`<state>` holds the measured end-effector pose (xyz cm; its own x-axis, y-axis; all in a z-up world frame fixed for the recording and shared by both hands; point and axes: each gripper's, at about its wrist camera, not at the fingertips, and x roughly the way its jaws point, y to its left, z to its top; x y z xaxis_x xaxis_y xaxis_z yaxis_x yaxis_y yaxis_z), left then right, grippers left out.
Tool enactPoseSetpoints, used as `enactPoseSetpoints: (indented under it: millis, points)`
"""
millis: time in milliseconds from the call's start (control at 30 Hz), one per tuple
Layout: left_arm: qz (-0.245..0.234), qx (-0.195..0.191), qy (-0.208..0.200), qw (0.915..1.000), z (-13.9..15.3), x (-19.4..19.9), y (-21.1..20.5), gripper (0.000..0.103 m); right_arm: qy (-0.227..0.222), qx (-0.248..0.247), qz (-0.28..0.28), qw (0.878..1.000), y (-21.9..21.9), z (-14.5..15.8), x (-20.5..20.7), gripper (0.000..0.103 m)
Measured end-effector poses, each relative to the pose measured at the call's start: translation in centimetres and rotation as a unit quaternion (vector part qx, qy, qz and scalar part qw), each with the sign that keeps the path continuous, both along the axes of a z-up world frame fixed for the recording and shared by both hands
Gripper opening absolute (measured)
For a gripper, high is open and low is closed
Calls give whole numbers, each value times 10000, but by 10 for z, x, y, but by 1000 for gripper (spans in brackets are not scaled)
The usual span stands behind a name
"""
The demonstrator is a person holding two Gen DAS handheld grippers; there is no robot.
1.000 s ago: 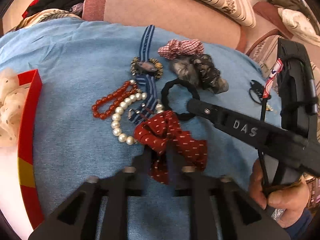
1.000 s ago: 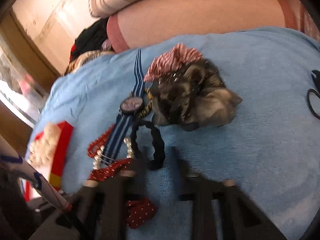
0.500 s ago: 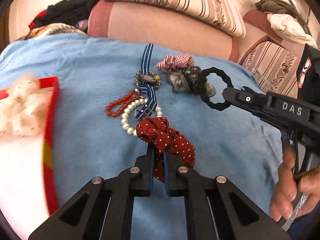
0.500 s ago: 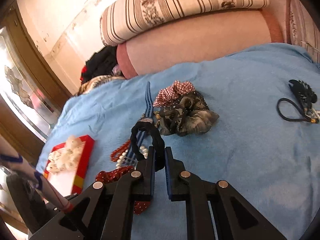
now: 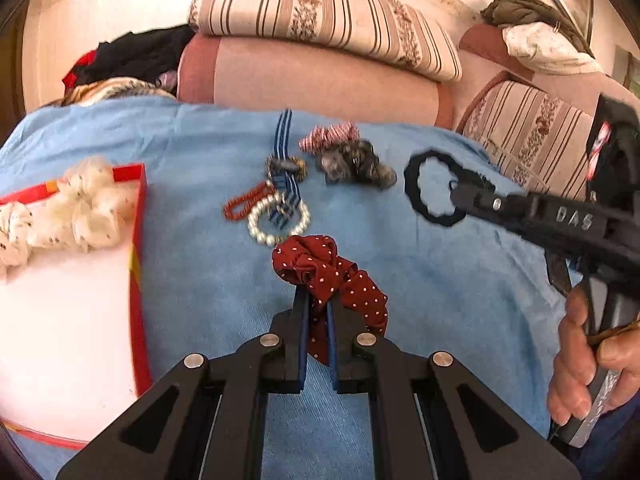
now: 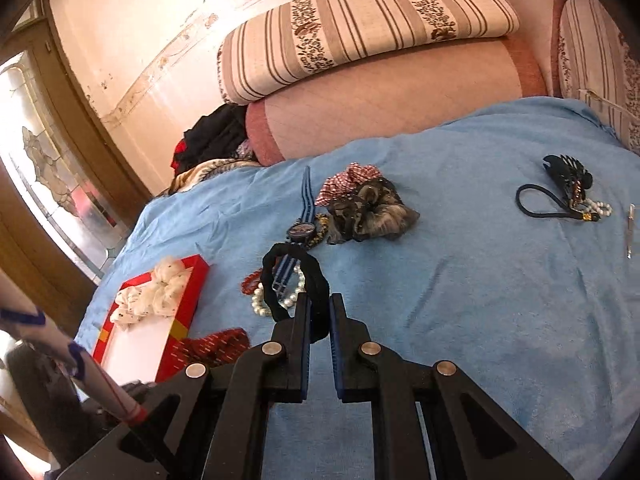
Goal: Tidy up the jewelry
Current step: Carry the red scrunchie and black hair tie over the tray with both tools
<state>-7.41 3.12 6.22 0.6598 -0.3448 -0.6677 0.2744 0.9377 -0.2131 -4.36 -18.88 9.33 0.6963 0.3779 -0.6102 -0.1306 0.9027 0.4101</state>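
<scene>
Claws first: the left claw (image 5: 318,308) is pinched narrow on a dark red, white-dotted scrunchie (image 5: 320,268), which bunches up past the tips and trails down between the two fingers, clear of the blue bedcover (image 5: 200,300). The right claw (image 6: 319,312) is likewise nearly closed, gripping a black wavy hair tie (image 6: 296,284) whose loop stands up beyond its tips; in the left view that same tie (image 5: 432,190) hangs from the right claw out on the right, with the person's hand (image 5: 588,360) wrapped round the handle at the near right edge.

Just beyond the red scrunchie lies a small heap on the bedcover: a pearl bracelet (image 5: 276,220), a red bead bracelet (image 5: 246,202) touching its left side, and a blue striped watch (image 5: 284,160) running away toward the far side. Right of the watch sit a red checked scrunchie (image 5: 328,138) and a grey patterned scrunchie (image 5: 352,164), touching each other.

On the left a red-rimmed box (image 5: 138,280) with a white bottom holds cream dotted scrunchies (image 5: 80,208) at its far end.

From the right view, well apart on the far right of the bedcover, lie a dark claw clip (image 6: 568,172), a thin dark hair elastic (image 6: 536,200), a few pearls and a slim metal piece (image 6: 630,232). Striped cushions (image 6: 360,28) and a pink bolster (image 6: 392,108) line the far edge.
</scene>
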Motion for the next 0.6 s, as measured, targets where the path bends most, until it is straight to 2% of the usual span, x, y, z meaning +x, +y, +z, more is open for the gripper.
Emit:
enactPoseSetpoints:
  millis: [233,400,600]
  points:
    - [147,-50,-341,9993,16,-1,15,8,25,-200,-8,9998,11,-5,-12,10]
    - [185,-161,-270,9993,14,4,24,8,-58,-322,10,9995,22,-4,-28,10]
    - [286,-186,-449,9984,27,3,31,8,32,-288,-9,9996,35,-4,-47,10]
